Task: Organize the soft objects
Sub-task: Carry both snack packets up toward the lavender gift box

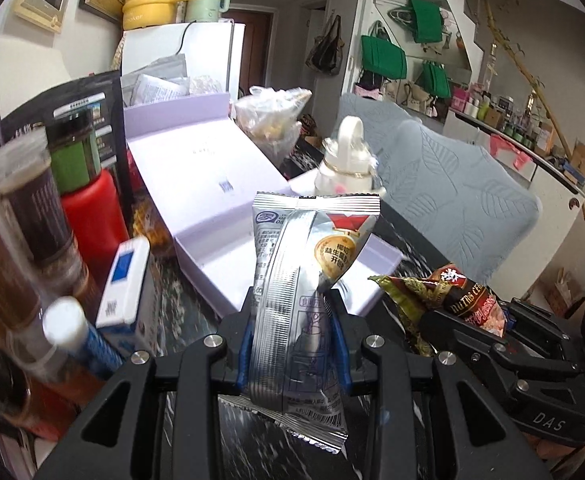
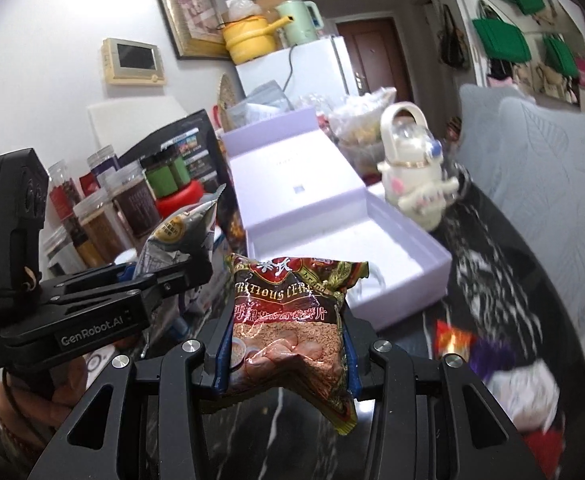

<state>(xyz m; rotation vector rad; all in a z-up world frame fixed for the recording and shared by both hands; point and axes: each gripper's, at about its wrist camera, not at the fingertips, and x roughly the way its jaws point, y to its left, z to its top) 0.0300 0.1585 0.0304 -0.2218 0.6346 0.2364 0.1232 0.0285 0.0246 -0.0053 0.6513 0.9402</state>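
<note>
Marble-veined tabletop (image 2: pixel 492 280), crinkled foil sachet (image 1: pixel 296 300), seemingly cereal-filled.

Setting identified as a lived-in home, kitchen-dining corner. A white fridge (image 2: pixel 312 64) is seen beyond the far edge of the dark marbled worktop (image 2: pixel 492 264), with a yellow cooker pot (image 2: pixel 250 38) and a pale green kettle (image 2: pixel 300 20) stacked on top. Spice jars (image 2: pixel 104 208) are crowded along the worktop's left edge. A framed picture (image 2: pixel 184 8) and an intercom panel (image 2: pixel 134 60) are mounted on the wall. Green tote bags (image 1: pixel 384 56) are hung on the right wall, and a brown entrance door (image 2: pixel 376 56) is noted behind.
</note>
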